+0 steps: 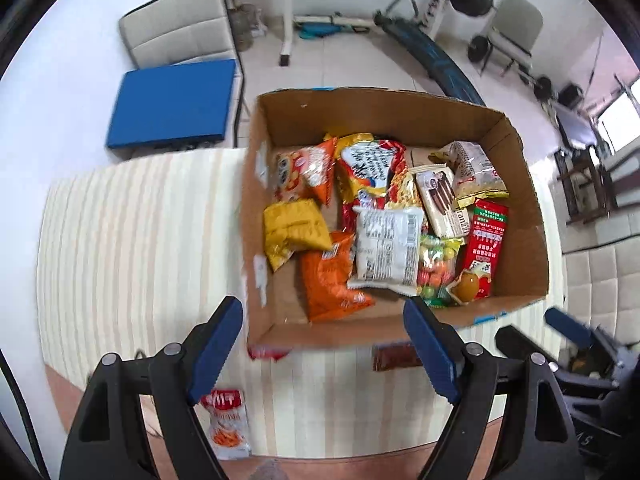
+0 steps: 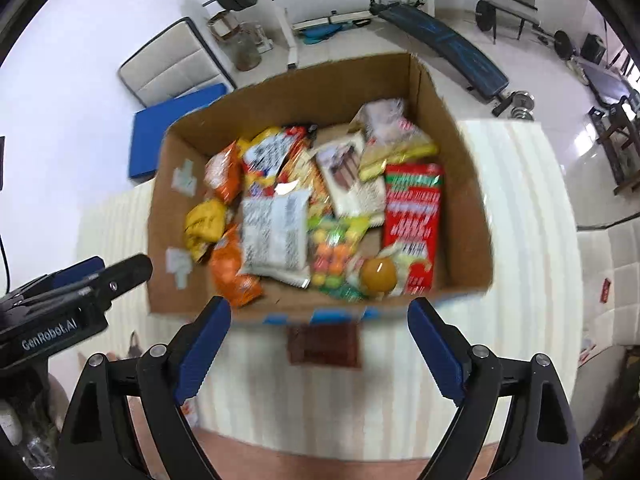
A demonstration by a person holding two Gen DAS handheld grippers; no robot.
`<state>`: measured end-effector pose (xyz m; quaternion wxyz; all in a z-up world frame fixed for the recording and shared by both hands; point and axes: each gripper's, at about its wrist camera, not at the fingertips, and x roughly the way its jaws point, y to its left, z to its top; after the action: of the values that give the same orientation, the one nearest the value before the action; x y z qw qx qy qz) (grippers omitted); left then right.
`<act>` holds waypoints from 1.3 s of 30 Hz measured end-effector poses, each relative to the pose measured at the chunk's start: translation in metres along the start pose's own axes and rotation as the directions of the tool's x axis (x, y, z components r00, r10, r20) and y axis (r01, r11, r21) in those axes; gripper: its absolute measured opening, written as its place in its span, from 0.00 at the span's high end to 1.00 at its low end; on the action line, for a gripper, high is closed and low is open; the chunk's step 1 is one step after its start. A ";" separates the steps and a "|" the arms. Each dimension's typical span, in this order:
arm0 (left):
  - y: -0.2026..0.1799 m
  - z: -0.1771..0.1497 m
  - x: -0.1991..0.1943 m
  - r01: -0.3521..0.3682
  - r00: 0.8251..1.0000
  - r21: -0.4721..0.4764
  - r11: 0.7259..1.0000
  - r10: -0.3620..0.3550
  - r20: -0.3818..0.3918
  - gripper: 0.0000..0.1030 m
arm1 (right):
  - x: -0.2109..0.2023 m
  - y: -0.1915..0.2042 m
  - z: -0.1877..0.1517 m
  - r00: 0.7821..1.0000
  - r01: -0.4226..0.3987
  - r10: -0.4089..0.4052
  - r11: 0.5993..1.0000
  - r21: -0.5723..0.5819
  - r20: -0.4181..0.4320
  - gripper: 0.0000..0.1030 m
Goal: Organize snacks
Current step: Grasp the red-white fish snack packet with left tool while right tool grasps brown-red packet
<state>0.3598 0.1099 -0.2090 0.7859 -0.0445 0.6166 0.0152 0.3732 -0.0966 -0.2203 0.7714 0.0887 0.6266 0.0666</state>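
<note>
An open cardboard box [image 1: 400, 98] stands on a striped tablecloth [image 1: 140, 240] and holds several snack packets: an orange bag [image 1: 332, 280], a yellow bag [image 1: 294, 230], a white packet [image 1: 386, 252] and a red carton [image 1: 486, 240]. On the cloth in front of the box lie a brown packet [image 1: 394, 356], a red packet [image 1: 268, 352] and a white-and-red packet [image 1: 228, 420]. My left gripper [image 1: 323, 305] hangs open above the box's near wall, nothing between its fingers. My right gripper [image 2: 319, 305] is open too, high over the brown packet [image 2: 324, 344] and the box [image 2: 460, 184].
Beyond the table stand a chair with a blue pad [image 1: 172, 104], a barbell rack [image 1: 286, 8] and a dark incline bench [image 1: 432, 56]. A padded white seat [image 2: 616, 280] lies to the right of the table. The left gripper's fingers [image 2: 120, 272] show at the right view's left edge.
</note>
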 end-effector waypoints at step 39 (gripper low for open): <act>0.140 -0.175 0.144 -0.130 0.945 -0.301 0.945 0.026 -0.325 0.20 | 0.150 -0.006 -0.124 0.960 0.173 -0.198 0.976 -0.133 -0.200 0.40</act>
<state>0.2141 0.2290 -0.3976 0.6581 -0.1477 0.7252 0.1385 0.2828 -0.0634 -0.3897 0.7068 -0.0224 0.7060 0.0388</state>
